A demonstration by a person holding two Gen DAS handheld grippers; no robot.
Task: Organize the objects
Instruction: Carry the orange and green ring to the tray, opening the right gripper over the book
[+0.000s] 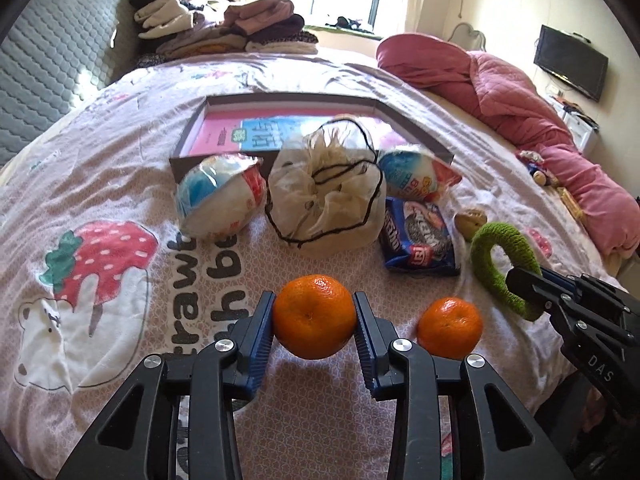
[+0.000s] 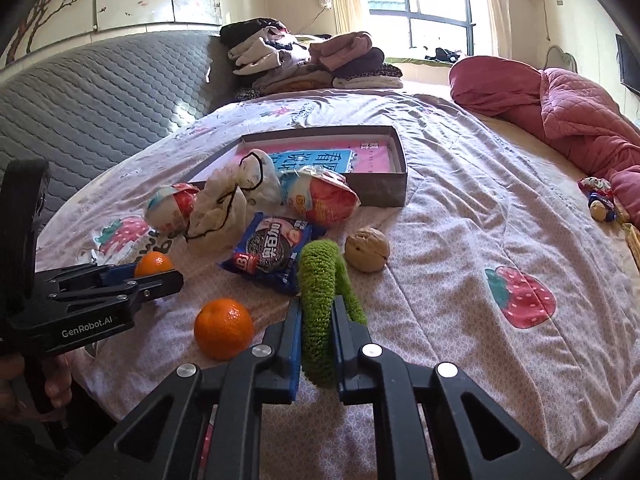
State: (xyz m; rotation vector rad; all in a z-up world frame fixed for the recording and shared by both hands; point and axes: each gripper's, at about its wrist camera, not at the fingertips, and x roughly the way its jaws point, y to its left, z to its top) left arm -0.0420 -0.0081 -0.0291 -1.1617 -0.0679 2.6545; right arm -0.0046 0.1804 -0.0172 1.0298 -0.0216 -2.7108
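My left gripper (image 1: 315, 309) is shut on an orange mandarin (image 1: 315, 332), which hangs a little above the strawberry-print bedspread (image 1: 120, 184). The same grip shows at the left of the right wrist view, with the mandarin (image 2: 154, 264) between the left gripper's (image 2: 158, 274) pads. A second mandarin (image 1: 450, 327) (image 2: 224, 328) lies loose on the bed between the two grippers. My right gripper (image 2: 318, 310) is shut on a green knitted ring (image 2: 320, 276), which stands upright out of the jaws. In the left wrist view that ring (image 1: 494, 254) sticks out of the right gripper (image 1: 522, 286) at the right edge.
A shallow grey box (image 1: 404, 120) (image 2: 380, 194) with a pink and blue book inside lies beyond. In front of it sit two snack packs (image 1: 220, 196) (image 1: 412, 174), a drawstring mesh bag (image 1: 328, 200), a blue cookie pack (image 1: 416, 236) and a walnut (image 2: 367, 255). A pink quilt (image 2: 568, 112) lies right, folded clothes (image 2: 312, 60) behind.
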